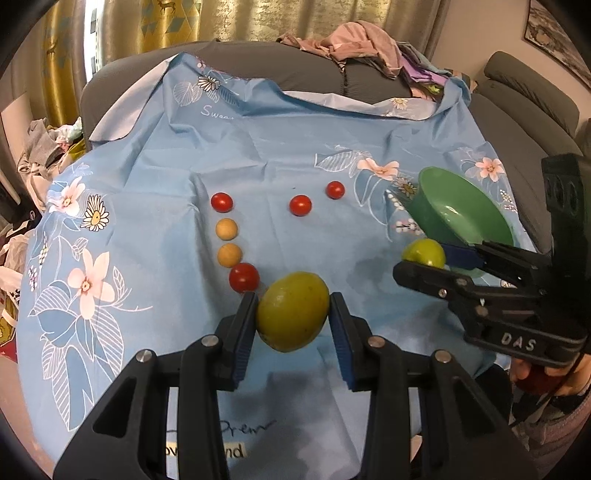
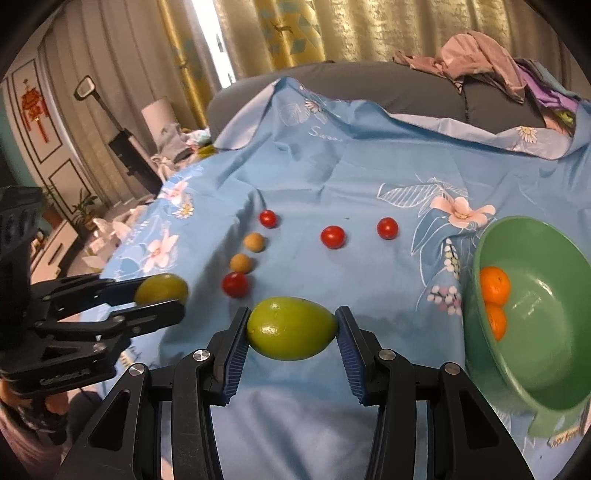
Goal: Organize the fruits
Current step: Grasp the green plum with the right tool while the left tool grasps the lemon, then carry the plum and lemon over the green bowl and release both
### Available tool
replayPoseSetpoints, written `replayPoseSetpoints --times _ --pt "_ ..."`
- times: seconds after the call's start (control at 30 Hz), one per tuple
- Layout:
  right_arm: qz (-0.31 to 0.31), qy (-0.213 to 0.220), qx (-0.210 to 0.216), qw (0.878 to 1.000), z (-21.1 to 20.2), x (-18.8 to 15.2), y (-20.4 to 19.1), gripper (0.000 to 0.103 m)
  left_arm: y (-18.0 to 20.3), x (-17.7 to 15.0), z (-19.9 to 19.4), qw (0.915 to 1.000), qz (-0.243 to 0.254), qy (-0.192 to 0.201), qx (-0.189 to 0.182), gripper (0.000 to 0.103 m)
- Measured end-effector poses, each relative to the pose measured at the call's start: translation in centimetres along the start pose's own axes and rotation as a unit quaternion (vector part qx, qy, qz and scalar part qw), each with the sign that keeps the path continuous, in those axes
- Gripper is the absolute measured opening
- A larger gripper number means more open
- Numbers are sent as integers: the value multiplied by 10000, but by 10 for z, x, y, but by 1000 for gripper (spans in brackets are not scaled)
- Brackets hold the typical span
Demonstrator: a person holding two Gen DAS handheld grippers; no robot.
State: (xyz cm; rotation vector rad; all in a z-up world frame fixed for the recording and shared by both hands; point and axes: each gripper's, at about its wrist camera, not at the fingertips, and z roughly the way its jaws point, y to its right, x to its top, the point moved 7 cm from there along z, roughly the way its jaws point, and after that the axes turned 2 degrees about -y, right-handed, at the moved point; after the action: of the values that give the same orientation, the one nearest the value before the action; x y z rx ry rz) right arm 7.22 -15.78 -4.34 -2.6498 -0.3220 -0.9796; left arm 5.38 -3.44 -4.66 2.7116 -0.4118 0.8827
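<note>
My left gripper [image 1: 293,314] is shut on a yellow-green fruit [image 1: 293,311] just above the blue floral cloth [image 1: 155,162]. My right gripper [image 2: 291,328] is shut on a second green fruit [image 2: 291,328]; it shows at the right of the left wrist view [image 1: 423,253]. A green bowl [image 2: 532,354] on the right holds two oranges [image 2: 495,284]. On the cloth lie several red cherry tomatoes [image 1: 221,202] [image 1: 300,205] [image 1: 335,189] [image 1: 243,277] and two tan round fruits [image 1: 226,228] [image 1: 229,254].
The cloth covers a grey sofa [image 1: 310,70] with a pile of clothes [image 1: 365,44] on its backrest. Gold curtains [image 2: 295,33] hang behind. Clutter and a lamp [image 2: 86,86] stand off the cloth's left edge.
</note>
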Motion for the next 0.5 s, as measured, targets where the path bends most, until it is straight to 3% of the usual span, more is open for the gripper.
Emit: replayPoseSetpoints --times 0.5 --pt "-1 435 75 9990 -44 -8 1 48 33 0 -21 9992 360 136 110 39"
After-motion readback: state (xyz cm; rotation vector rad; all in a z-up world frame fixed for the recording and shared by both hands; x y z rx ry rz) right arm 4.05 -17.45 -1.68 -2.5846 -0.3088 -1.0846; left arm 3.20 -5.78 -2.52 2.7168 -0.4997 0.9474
